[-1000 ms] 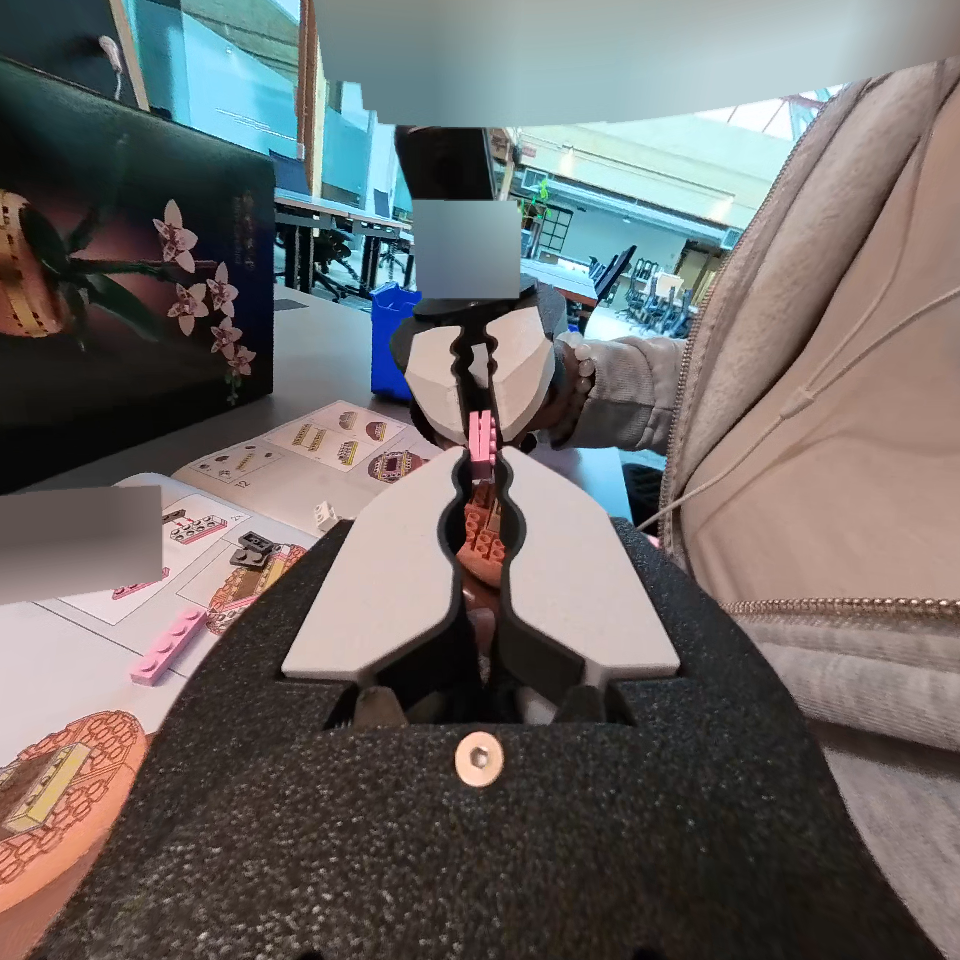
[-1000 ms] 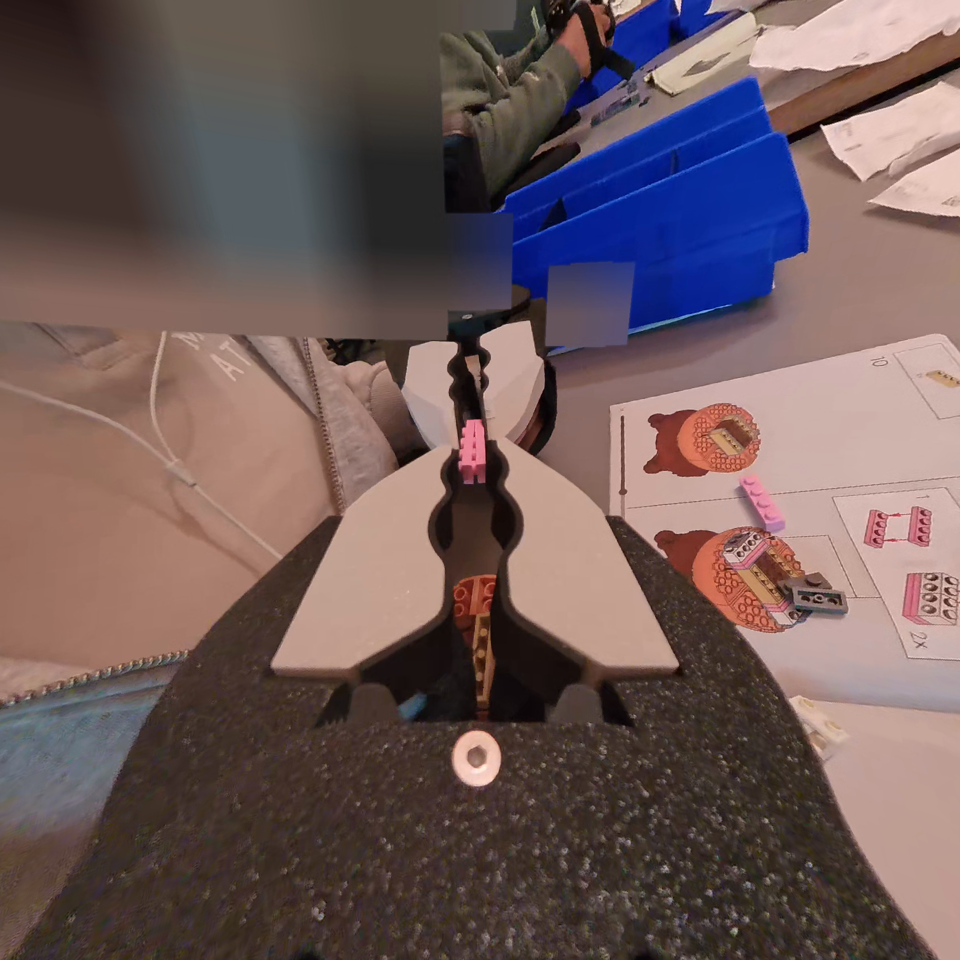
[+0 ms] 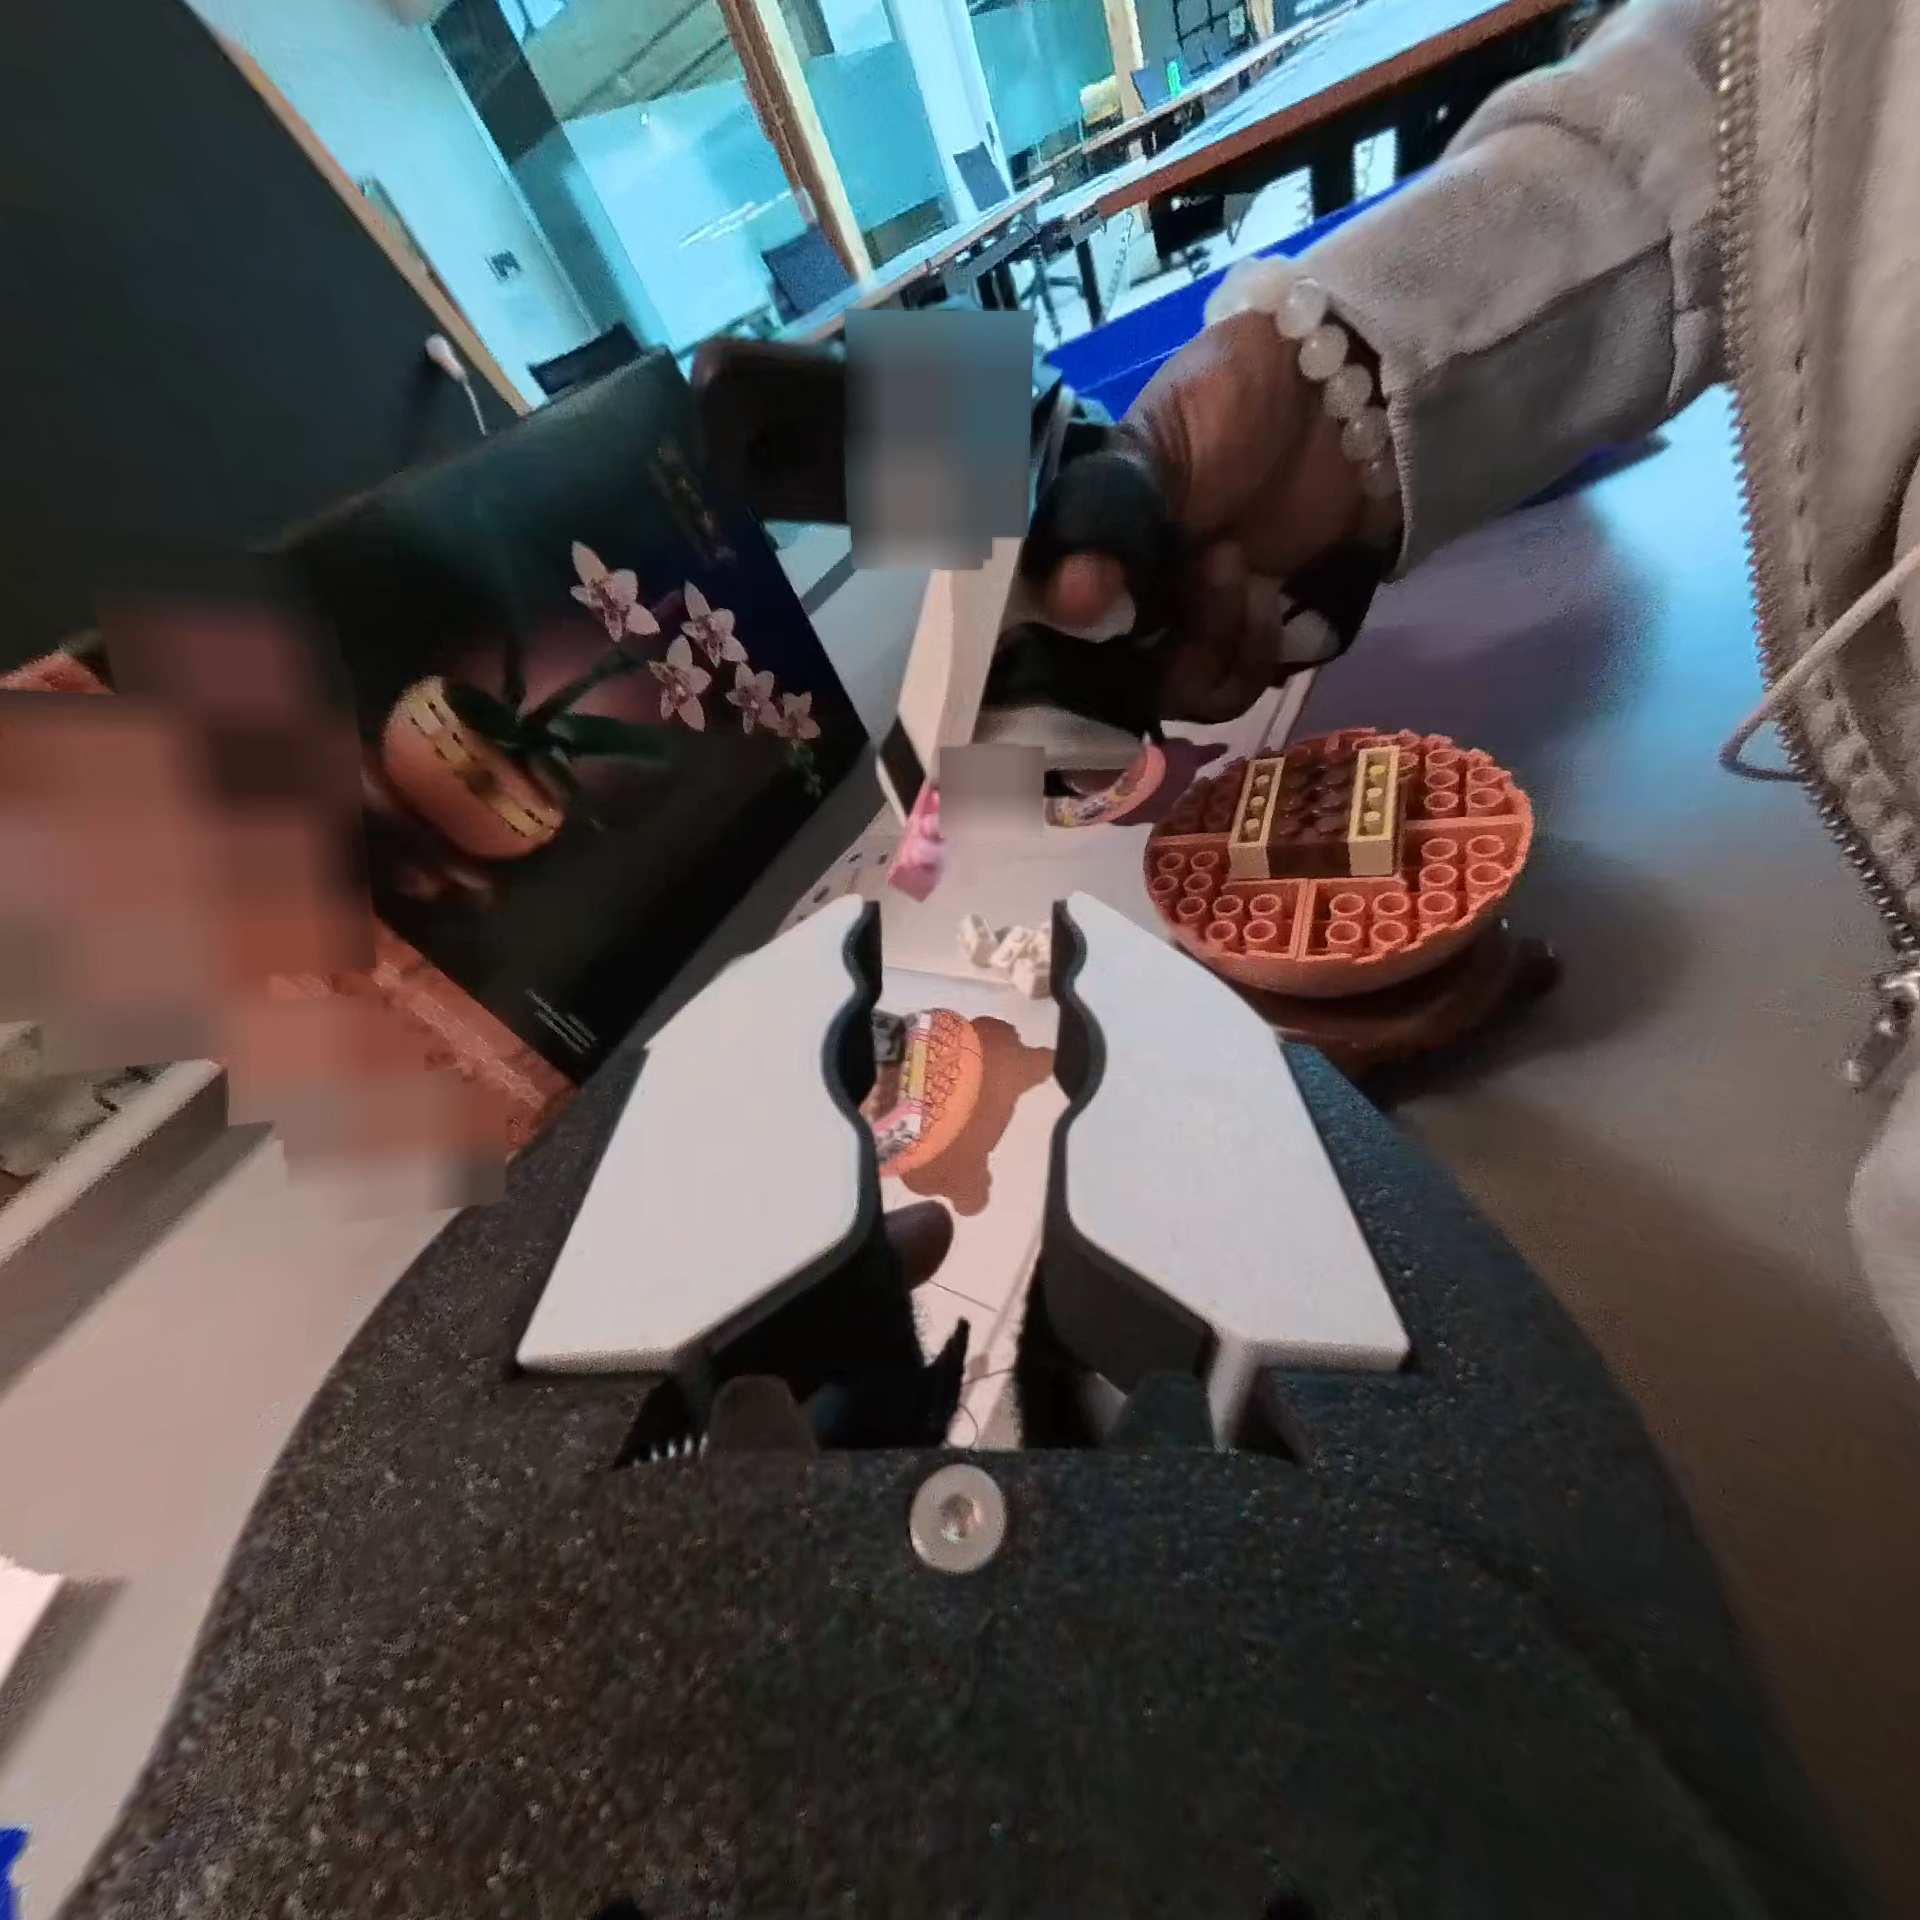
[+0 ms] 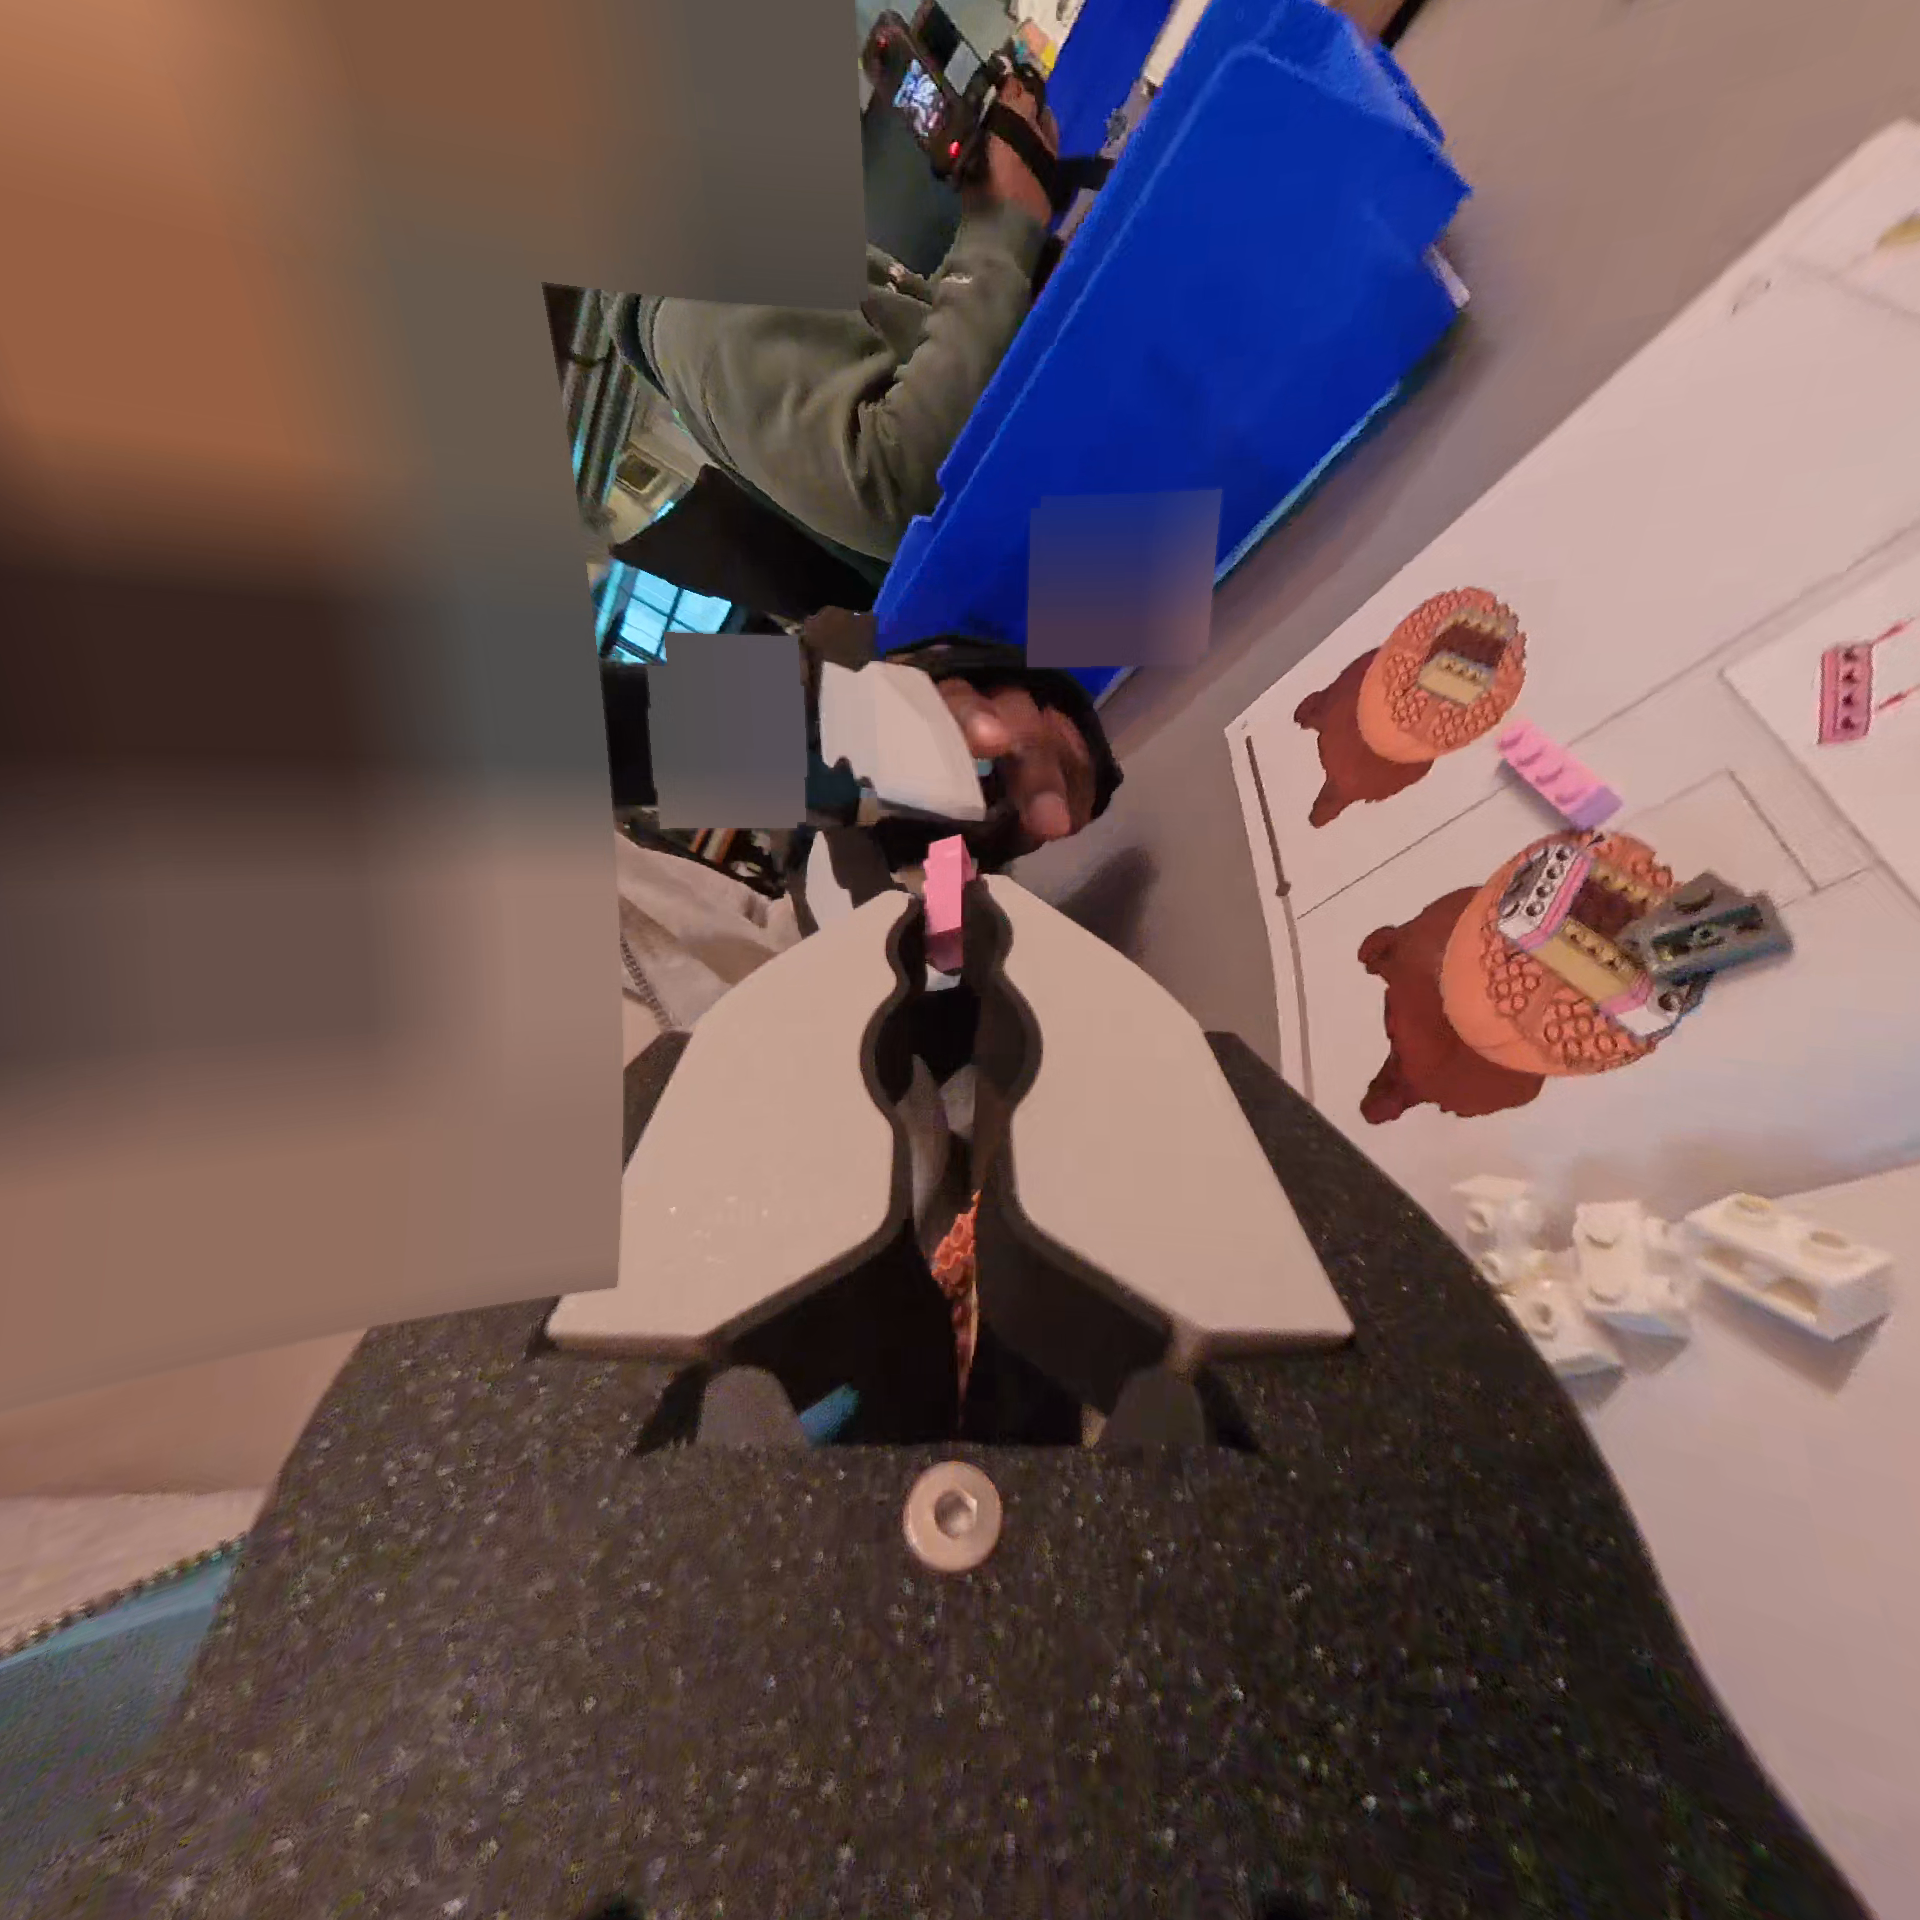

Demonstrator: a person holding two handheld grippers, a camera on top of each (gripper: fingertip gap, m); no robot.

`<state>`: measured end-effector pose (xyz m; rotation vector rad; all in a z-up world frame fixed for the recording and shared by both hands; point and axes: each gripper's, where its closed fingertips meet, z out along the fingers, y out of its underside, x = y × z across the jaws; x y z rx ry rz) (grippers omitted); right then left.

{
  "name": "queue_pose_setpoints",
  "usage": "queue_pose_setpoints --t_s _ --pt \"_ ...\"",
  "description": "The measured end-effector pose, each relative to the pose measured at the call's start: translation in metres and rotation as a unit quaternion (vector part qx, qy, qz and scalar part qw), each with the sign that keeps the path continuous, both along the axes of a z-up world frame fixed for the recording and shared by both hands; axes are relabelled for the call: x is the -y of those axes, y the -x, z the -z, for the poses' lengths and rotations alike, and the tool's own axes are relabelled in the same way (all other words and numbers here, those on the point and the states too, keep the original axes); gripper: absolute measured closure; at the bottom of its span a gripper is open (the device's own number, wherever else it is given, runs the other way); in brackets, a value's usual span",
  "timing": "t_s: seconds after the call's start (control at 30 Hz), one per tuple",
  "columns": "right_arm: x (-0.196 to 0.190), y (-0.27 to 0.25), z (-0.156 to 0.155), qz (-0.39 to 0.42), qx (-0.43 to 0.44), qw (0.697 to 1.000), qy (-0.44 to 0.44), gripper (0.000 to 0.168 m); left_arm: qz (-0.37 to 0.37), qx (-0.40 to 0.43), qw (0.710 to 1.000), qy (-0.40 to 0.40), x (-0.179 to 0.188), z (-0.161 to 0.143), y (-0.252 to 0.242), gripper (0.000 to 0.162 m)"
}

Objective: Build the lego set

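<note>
Right gripper (image 4: pixel 951 925) pinches 1 pink brick (image 4: pixel 945 891), ready for fitting; left gripper (image 3: pixel 966 925), jaws spread and empty, sits left of the pot (image 3: pixel 1340 862), free to steady it

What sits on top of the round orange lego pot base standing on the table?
On the round orange pot base, two tan studded bars lie side by side across a dark brown block in the middle. Open orange studs surround them. It stands on a dark brown base; what lies inside, beneath the brown block, is covered.

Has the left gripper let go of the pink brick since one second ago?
Yes. The left gripper is now open and apart from the pink brick, which the right gripper holds above the booklet.
</note>
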<state>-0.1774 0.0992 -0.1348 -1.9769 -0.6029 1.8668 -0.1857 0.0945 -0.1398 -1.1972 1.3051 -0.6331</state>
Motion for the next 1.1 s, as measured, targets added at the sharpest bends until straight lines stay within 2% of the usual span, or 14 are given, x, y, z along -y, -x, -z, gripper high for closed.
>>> queue_pose_setpoints --t_s 0.17,0.23,0.27,0.33,0.4,0.47,0.63,0.73,1.0,1.1 --pt "0.006 0.003 0.002 -0.021 0.002 0.999 0.033 0.162 -0.004 -0.021 0.999 -0.031 -0.005 -0.001 -0.007 0.138" --pt "0.007 0.004 0.003 -0.025 0.003 0.999 0.039 0.162 0.001 -0.024 0.999 -0.042 -0.004 -0.001 -0.009 0.146" --pt "0.007 0.004 0.003 -0.024 0.002 0.999 0.040 0.162 0.006 -0.028 0.998 -0.047 -0.003 -0.001 -0.010 0.152" --pt "0.008 0.004 0.004 -0.023 0.008 1.000 0.017 0.161 0.010 -0.034 0.999 -0.040 -0.001 0.001 -0.010 0.153" --pt "0.007 0.004 0.004 -0.021 0.012 0.999 -0.026 0.154 0.007 -0.025 1.000 0.002 -0.002 0.003 -0.009 0.154" --pt "0.001 0.000 0.001 0.000 0.019 0.997 -0.070 0.136 -0.025 -0.013 0.998 0.049 -0.012 0.006 -0.004 0.154" --pt "-0.015 -0.019 0.005 0.045 0.084 0.977 -0.188 0.136 -0.134 -0.045 0.969 0.202 -0.048 0.043 0.019 0.154" --pt "-0.025 -0.029 0.011 0.061 0.139 0.953 -0.262 0.134 -0.153 -0.107 0.942 0.280 -0.051 0.070 0.023 0.154" --pt "-0.041 -0.045 0.025 0.080 0.192 0.937 -0.280 0.135 -0.182 -0.162 0.917 0.316 -0.057 0.090 0.025 0.154" --pt "-0.046 -0.050 0.033 0.089 0.223 0.920 -0.310 0.133 -0.181 -0.163 0.913 0.328 -0.056 0.092 0.026 0.154"
